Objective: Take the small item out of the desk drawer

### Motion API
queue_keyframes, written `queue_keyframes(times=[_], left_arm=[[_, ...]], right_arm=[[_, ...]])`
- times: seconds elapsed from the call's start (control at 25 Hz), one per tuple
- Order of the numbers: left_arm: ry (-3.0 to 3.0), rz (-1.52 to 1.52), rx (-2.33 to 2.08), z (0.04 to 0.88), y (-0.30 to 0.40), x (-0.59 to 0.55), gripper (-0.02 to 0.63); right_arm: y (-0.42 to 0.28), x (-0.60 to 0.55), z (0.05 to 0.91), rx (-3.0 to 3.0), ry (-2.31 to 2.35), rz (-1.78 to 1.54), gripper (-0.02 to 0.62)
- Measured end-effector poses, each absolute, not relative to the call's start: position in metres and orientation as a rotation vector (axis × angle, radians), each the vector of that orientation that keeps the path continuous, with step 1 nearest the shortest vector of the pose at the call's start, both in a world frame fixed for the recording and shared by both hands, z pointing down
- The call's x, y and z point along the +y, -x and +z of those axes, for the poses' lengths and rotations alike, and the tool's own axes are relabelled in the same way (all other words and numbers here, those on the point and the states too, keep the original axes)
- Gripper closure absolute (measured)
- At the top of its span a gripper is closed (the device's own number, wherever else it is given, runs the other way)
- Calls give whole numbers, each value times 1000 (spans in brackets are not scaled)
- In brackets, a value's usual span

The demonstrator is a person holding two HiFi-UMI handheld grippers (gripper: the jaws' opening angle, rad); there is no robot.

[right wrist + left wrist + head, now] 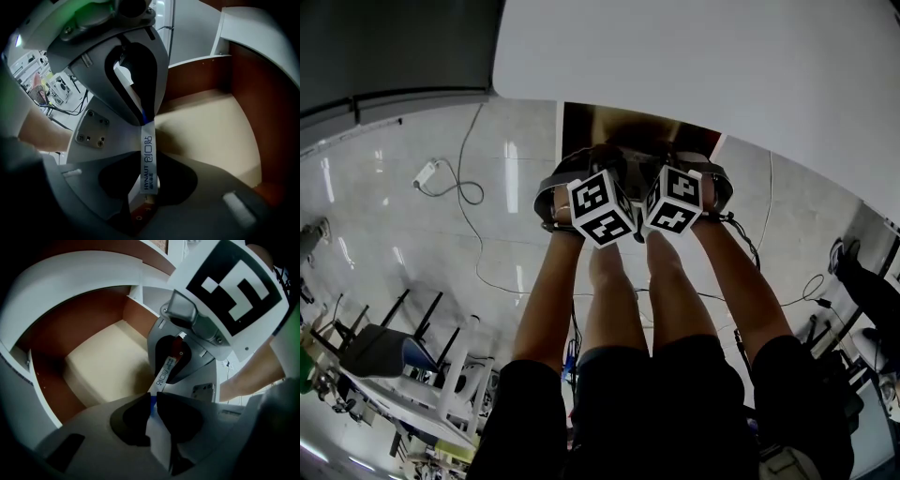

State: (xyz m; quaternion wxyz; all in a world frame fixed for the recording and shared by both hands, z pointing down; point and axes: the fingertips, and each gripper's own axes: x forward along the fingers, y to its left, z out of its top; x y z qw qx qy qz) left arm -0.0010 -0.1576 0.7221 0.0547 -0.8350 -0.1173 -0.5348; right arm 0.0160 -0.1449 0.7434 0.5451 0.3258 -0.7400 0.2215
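Observation:
Both grippers hang close together over the open desk drawer (609, 124), marker cubes side by side in the head view. A small white strip packet with printed lettering (147, 159) spans between them. My left gripper (152, 406) is shut on one end of the packet (161, 376), its dark pads pinching it. The other end lies between the jaws of my right gripper (147, 187), whose pads stand a little apart from the strip on both sides. The drawer's cream floor (211, 126) under the grippers is bare, with brown inner walls (89, 317).
The white desk top (722, 66) covers the upper right of the head view. A person's bare legs (647, 300) stand below the grippers. Cables (469, 192) trail over the tiled floor, and chairs (384, 352) stand at the lower left.

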Motion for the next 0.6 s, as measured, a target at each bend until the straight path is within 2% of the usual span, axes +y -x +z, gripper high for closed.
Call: queue_keyframes(times=[0.16,0.6], left_arm=[[2564,-1631,-339,720,1,-156,604],[2721,-1547,-154,691,-6,-175,604]], right_arm=[[-19,-147,739,-1740,-764,460,491],[-29,-151,723,-1736,-826,469,491]])
